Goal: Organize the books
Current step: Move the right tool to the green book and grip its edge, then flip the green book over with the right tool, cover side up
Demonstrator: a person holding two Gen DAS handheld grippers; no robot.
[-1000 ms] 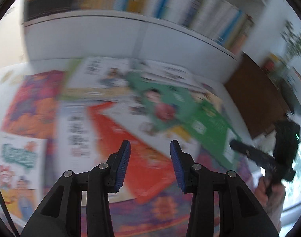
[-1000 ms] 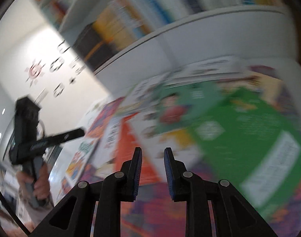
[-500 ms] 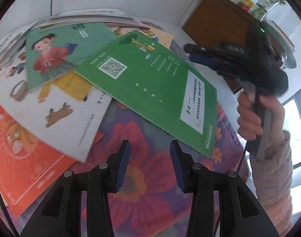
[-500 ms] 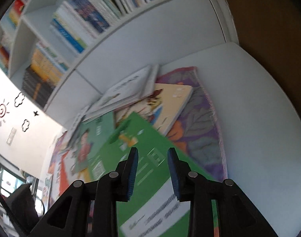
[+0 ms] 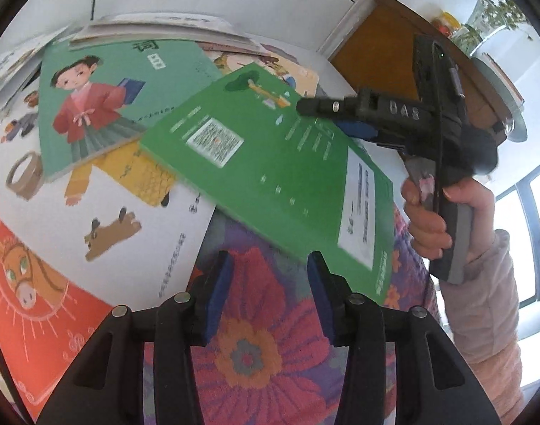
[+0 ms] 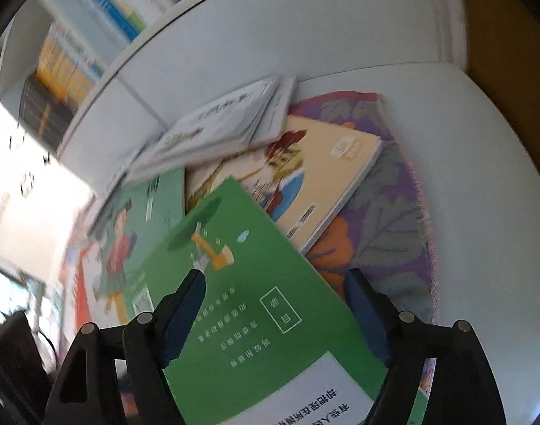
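A bright green paperback book with a white label panel (image 5: 270, 163) lies back cover up on top of a loose spread of picture books, and everything else is placed from it. It overlaps a teal-green picture book showing a child in a red robe (image 5: 107, 106) on its far left and a white picture book with a small brown dog (image 5: 128, 219) on its near left. Beyond its far corner lies a cream-coloured picture book (image 6: 305, 177), and past that a small stack of white thin books (image 6: 227, 120) sits against the base of a white bookshelf (image 6: 234, 46). An orange-red picture book with a horse face (image 5: 32, 294) lies well to its left. All rest on a purple floral cloth (image 5: 255, 354) spread over the white counter (image 6: 482, 177).

The left claw (image 5: 266, 297) hovers just off the green book's near edge, above the cloth, with its blue pads (image 5: 218, 290) apart; its jaws are opening slightly and nothing is between them.

The right claw (image 6: 273, 315), gripped by a person's hand (image 5: 429, 219) in a pale pink sleeve (image 5: 482, 283), is over the green book's right side. Its jaws are opening wide and astride the cover, with the pads clear of it, so the book is released, not grasped.
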